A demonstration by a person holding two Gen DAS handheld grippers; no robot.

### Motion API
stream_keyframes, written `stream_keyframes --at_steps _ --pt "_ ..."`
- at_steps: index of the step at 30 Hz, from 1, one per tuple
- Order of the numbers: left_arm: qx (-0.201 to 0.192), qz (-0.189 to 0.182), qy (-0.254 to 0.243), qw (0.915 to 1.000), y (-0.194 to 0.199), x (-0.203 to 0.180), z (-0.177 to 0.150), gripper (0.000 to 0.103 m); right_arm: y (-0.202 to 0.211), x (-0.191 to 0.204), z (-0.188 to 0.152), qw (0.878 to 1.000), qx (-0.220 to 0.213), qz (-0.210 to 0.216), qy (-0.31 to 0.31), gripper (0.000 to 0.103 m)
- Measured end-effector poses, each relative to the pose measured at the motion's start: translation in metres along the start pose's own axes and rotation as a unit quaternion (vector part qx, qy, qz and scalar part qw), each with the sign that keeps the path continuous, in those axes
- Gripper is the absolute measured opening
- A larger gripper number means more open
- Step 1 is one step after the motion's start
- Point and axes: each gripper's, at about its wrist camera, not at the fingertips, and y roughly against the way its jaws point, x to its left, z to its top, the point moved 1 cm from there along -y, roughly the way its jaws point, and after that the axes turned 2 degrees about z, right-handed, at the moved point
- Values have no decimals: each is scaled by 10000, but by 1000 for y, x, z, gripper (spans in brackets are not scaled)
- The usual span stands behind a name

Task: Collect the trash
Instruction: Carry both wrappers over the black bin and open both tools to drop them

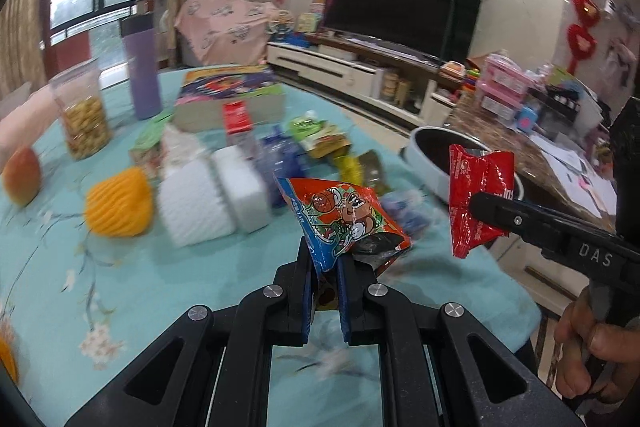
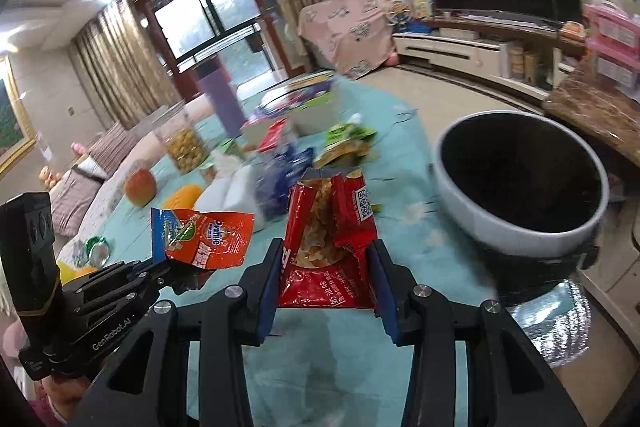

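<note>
Left hand-held gripper pinches an orange cartoon snack wrapper; right hand-held gripper clamps a torn red chip bag, both lifted above the tabletop. White bin stands right, interior dark, contents indiscernible. Blurred wrappers, clear snack jar and purple bottle stand behind.
</note>
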Motion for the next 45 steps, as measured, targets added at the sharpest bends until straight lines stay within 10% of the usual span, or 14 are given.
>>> stream_keyframes --at_steps 45 --pt "661 -446 -795 9936 -205 -138 117 9 -7 -173 60 9912 321 -878 -934 43"
